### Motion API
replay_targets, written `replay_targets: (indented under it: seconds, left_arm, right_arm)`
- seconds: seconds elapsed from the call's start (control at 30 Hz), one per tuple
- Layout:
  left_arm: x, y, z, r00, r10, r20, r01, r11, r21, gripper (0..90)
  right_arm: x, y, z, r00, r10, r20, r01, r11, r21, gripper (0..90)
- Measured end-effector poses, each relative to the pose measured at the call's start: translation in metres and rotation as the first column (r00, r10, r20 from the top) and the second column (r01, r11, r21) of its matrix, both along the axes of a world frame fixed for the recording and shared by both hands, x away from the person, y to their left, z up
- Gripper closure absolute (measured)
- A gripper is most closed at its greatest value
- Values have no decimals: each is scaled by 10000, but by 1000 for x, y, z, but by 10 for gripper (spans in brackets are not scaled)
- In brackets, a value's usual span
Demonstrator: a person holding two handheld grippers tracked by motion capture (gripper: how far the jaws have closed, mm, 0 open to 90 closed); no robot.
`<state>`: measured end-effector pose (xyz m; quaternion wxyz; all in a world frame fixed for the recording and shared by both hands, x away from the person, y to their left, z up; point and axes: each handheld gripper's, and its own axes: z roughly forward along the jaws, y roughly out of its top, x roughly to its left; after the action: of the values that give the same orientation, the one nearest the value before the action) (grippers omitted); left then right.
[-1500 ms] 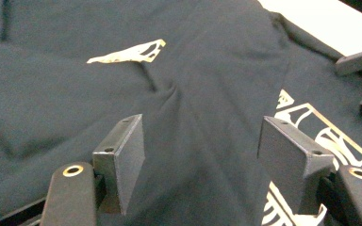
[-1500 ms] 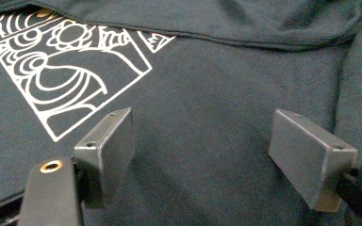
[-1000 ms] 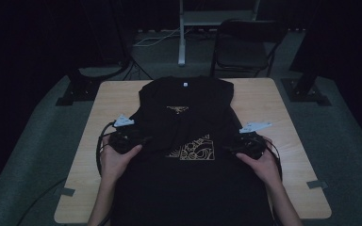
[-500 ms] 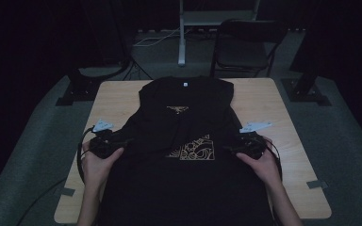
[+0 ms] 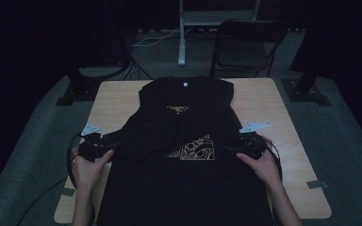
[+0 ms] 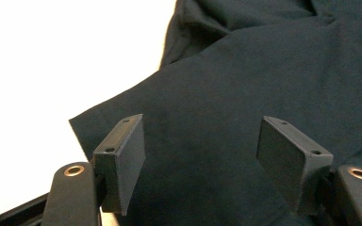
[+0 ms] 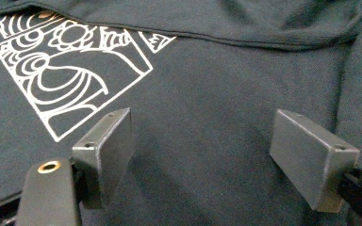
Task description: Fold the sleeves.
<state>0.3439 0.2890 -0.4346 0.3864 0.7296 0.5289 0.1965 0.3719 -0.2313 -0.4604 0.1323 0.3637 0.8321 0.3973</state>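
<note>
High view is showing the left gripper (image 5: 104, 147) hovering spread at the black shirt (image 5: 184, 141)'s left edge, the right gripper (image 5: 233, 147) spread at its right edge.

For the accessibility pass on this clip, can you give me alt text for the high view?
A black T-shirt with a gold print lies spread on a light wooden table. A person's hands hold the left tool and the right tool at its two side edges. A dark folding chair stands beyond the table.
</note>
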Motion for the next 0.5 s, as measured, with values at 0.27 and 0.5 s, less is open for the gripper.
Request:
replay_targets:
  seconds: [0.27, 0.5]
  left_arm:
    - [7, 7, -7, 9979, 631, 142, -637, 9967, 494, 343]
    - [14, 9, -9, 9937, 1053, 395, -1082, 9910, 784, 343]
  right_arm:
    - [0, 0, 0, 10000, 2, -4, -2, 10000, 4, 214]
    - [0, 0, 0, 10000, 2, -6, -2, 10000, -36, 212]
